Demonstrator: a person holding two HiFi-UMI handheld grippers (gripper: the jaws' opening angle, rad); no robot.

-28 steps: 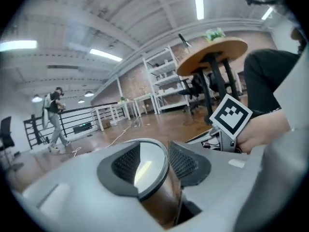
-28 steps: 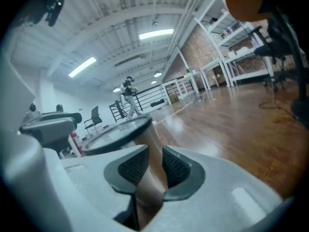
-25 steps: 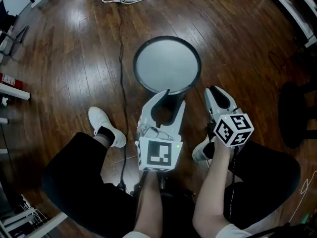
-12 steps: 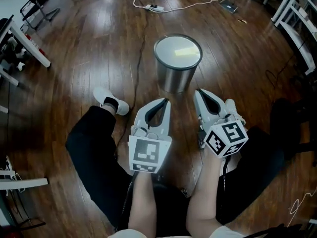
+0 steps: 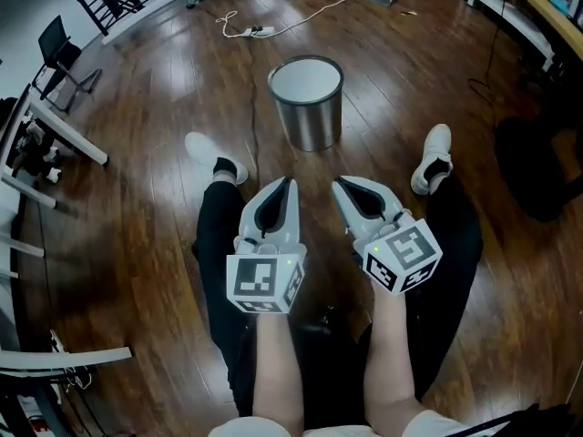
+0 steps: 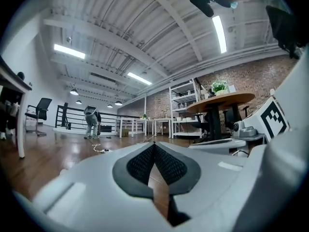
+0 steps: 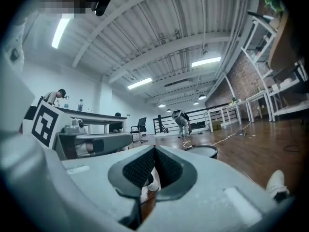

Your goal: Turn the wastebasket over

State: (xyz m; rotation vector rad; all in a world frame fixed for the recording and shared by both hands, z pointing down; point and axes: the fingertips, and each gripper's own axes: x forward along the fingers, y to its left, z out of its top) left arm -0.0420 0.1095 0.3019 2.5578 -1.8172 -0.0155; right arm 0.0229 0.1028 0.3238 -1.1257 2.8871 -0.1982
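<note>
Grey-padded left claw (image 5: 290,182): jaws pressed together, the ribbed pads meeting, nothing between them. It is held level above the person's lap.
Right claw (image 5: 338,183): closed and empty as well. It sits just beside the left one, with the two tips leaning slightly toward each other.
Person: seated, in black trousers, with legs spread. One white shoe (image 5: 206,149) is to the left and the other shoe (image 5: 435,157) to the right.
Wastebasket (image 5: 314,124): stands on the wooden floor (image 5: 146,144) ahead of both claws and well apart from them. It is just beyond the shoes, toward the floor's far edge, where a power strip (image 5: 250,32) and its cable lie.
Wastebasket pose: on end and not tilted, with a brushed-metal wall and a dark rim ringing a pale flat disc on top.
Done: that flat disc looks like the closed base, so the wastebasket is probably already mouth-down. With neither claw touching it, the turn appears finished.
Left: likely nothing. If the disc is really a liner in an open mouth, which these views can't rule out, the whole flip still remains.
</note>
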